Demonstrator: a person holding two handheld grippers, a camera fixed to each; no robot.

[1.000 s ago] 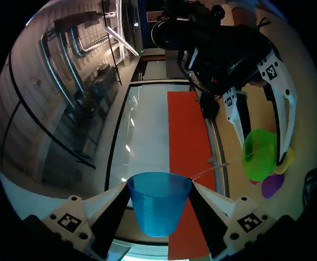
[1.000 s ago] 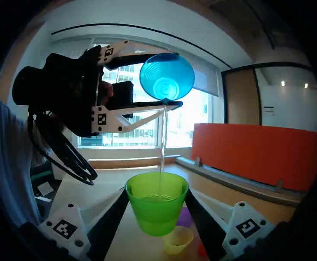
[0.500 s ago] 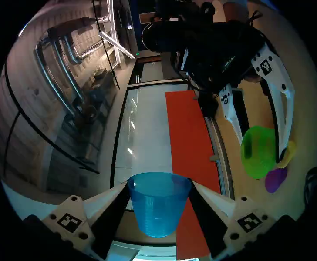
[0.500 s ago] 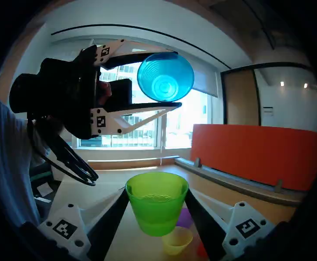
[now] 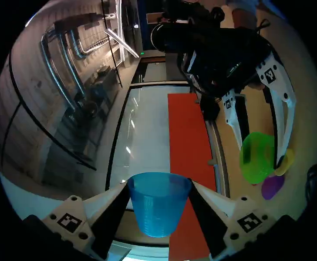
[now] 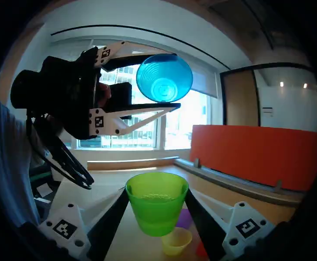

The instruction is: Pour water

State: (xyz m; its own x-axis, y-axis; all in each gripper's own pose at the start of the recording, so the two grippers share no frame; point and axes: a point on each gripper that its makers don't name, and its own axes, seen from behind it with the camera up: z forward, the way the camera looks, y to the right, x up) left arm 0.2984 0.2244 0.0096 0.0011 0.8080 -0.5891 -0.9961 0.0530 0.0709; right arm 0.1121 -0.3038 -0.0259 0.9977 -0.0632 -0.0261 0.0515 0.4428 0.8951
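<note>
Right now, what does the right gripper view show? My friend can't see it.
The right gripper holds a green cup upright with some water inside. Above it, the left gripper holds a blue cup tipped over, mouth facing down; no water is falling. A yellow cup sits on the table below.

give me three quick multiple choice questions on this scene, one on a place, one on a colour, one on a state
1. In the right gripper view, where is the blue cup relative to the green cup? A above it; B inside it; C on the table beside it.
2. What colour is the cup the right gripper holds? A blue; B green; C purple.
3. How does the left gripper hold the blue cup? A upright; B upside down; C tipped on its side.
Answers: 1 A, it hangs high over the green rim. 2 B, both fingers press the green cup. 3 C, its open mouth faces the right gripper's camera.
</note>
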